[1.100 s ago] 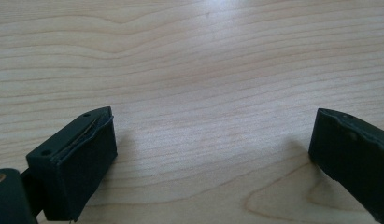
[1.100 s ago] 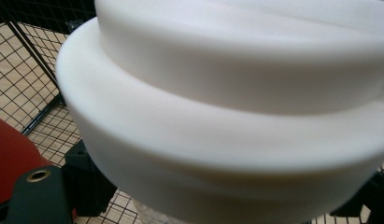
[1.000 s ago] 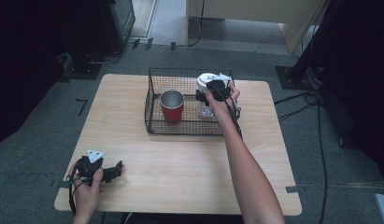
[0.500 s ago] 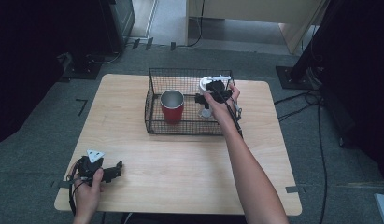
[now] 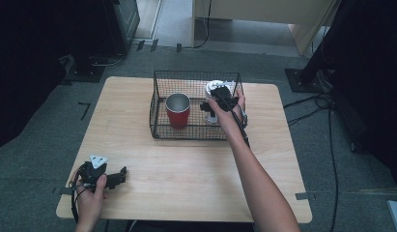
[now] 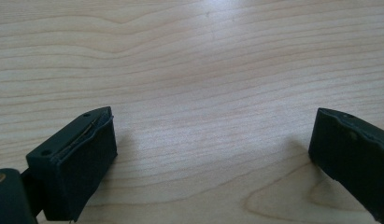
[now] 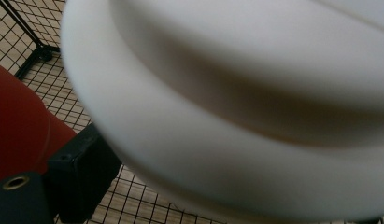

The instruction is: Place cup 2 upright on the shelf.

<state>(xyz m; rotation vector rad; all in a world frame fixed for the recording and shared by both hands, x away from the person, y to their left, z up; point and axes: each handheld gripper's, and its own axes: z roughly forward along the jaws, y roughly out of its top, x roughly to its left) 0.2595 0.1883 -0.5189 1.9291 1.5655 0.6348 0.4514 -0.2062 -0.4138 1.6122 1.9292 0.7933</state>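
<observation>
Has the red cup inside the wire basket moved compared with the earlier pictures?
No. In the high view the red cup stands in the left half of the wire basket, at the same spot relative to the basket's left wall as before.

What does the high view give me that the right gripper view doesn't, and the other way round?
High view adds: the whole wooden table, the left gripper resting near its front left corner, and the right gripper reaching into the wire basket. Right gripper view adds: a close, blurred look at the white cup between its jaws, which have just been opening; whether the pads touch it is unclear. Shared: the white cup, the red cup beside it and the basket's mesh.
</observation>
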